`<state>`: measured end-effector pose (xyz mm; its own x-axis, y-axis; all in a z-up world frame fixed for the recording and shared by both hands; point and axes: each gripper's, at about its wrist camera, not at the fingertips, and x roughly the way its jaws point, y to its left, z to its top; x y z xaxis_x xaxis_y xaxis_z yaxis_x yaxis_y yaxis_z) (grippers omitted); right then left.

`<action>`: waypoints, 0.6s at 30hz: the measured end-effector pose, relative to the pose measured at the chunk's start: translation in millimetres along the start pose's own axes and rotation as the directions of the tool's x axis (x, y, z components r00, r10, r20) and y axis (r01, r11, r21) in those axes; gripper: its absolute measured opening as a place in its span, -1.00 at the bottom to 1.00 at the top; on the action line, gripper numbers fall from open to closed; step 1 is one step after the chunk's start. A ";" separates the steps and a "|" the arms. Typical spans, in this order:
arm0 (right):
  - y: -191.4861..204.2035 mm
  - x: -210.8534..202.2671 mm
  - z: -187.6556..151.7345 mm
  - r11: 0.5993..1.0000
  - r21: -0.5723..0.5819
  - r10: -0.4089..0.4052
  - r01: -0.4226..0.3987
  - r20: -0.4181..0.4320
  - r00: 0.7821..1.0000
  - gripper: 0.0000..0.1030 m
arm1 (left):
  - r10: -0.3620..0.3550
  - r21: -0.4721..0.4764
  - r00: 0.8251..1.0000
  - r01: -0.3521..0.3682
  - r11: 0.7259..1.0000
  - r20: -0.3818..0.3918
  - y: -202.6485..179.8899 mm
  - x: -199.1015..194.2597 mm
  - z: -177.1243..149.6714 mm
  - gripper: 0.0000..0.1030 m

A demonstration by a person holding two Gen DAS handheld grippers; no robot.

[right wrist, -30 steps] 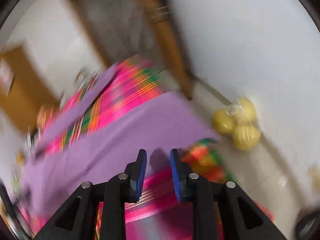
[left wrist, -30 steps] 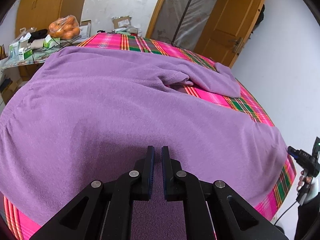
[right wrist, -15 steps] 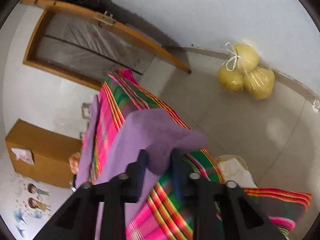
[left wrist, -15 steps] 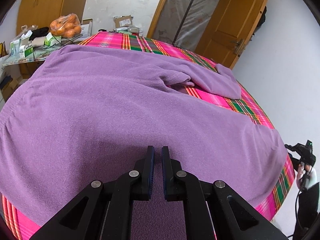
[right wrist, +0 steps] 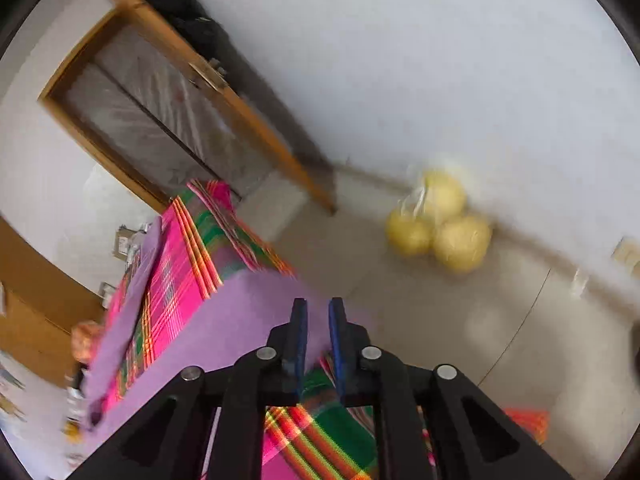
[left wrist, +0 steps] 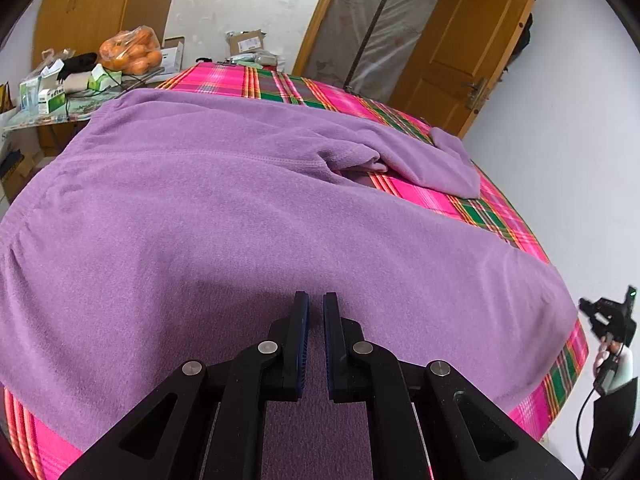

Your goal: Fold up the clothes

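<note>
A purple fleece garment [left wrist: 240, 220] lies spread over a bed with a pink and green plaid sheet [left wrist: 492, 208]; one sleeve [left wrist: 432, 160] is laid across the far side. My left gripper [left wrist: 316, 298] sits low at the garment's near hem, shut on the fabric with only a narrow slit between the pads. My right gripper [right wrist: 318, 304] is at the garment's right corner [right wrist: 248, 312], at the bed's edge. Its jaws are opening slightly, with the purple corner still between them. In the left wrist view the right gripper [left wrist: 586, 307] shows beside that corner, held by a hand [left wrist: 612, 356].
A cluttered side table [left wrist: 52, 92] with a bag of oranges [left wrist: 132, 52] stands left of the bed. A wooden door [left wrist: 460, 48] and a plastic-covered doorway are beyond it. On the tiled floor by the wall lies a bag of yellow fruit [right wrist: 440, 228].
The right gripper's jaws narrowed around the garment's right corner, and its view swung and rolled toward the floor and wall. The left gripper and the garment's body stayed put.
</note>
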<state>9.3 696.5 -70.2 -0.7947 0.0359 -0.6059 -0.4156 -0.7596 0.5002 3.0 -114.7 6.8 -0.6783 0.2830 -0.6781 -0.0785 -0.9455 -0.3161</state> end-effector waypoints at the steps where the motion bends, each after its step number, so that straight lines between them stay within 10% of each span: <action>1: 15.3 -4.8 -4.0 0.997 -0.066 0.032 -0.031 0.007 0.999 -0.64 | -0.003 0.012 1.000 0.003 1.000 -0.001 -3.8 0.1 -0.8 -0.86; 10: 160.5 5.3 -110.5 0.777 -0.555 0.217 -0.298 -0.209 0.954 -0.55 | -0.087 0.199 0.995 0.096 0.975 -0.054 -61.9 5.8 -21.7 -0.84; 15: 204.2 8.7 -169.5 0.602 -0.728 0.208 -0.328 -0.253 0.945 -0.55 | -0.079 0.239 0.996 0.087 0.967 -0.044 -68.9 3.0 -28.0 -0.82; 18: 211.9 2.9 -178.7 0.580 -0.747 0.219 -0.326 -0.243 0.945 -0.55 | -0.097 0.232 0.994 0.104 0.967 -0.041 -64.6 2.3 -29.3 -0.82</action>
<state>-2.1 419.6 -76.4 -0.7346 -0.2898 -0.6135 0.3484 -0.9370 0.0255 27.9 -48.3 6.2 -0.6366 0.3800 -0.6710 -0.3162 -0.9223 -0.2223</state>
